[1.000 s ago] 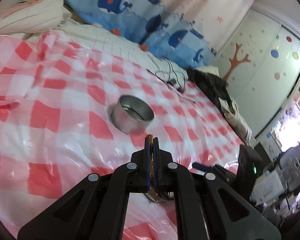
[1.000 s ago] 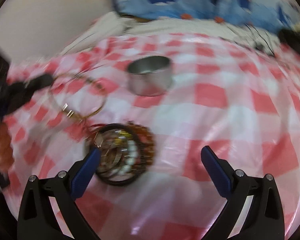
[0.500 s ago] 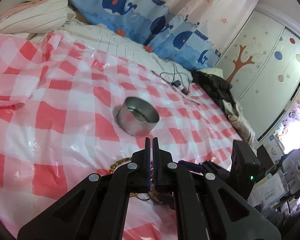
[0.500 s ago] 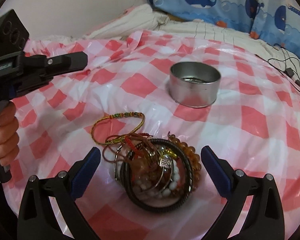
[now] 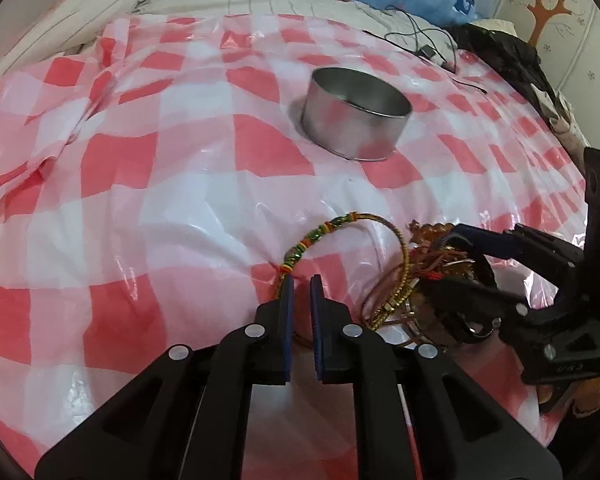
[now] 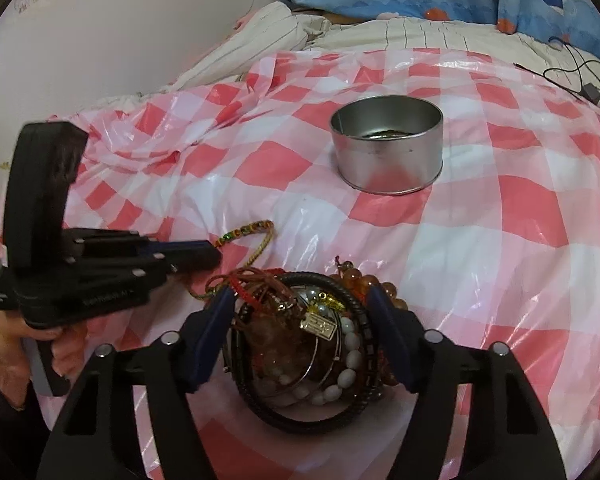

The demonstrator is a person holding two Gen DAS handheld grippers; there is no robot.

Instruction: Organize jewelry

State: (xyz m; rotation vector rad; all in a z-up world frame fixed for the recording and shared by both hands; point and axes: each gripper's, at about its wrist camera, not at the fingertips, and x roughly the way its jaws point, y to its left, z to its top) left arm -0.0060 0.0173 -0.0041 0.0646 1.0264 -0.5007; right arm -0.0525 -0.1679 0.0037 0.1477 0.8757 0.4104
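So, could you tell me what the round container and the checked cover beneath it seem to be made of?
The round container looks like thin bare metal, probably tin-plated steel: silvery, brushed sheen, with the red checks mirrored on its wall. The checked cover looks like thin plastic film: glossy white glare streaks and sharp crinkles, though coated fabric can't be ruled out.

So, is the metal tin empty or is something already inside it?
Not empty: the upright, open tin shows something gold-coloured at its bottom in the right wrist view. What it is, cannot tell.

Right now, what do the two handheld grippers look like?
Both are matte black plastic with angular, cut-out arms, round silver screws and blue ribbed pads on the jaws. The left gripper carries a tall black block on top and small pale lettering on its side. The right gripper is built the same.
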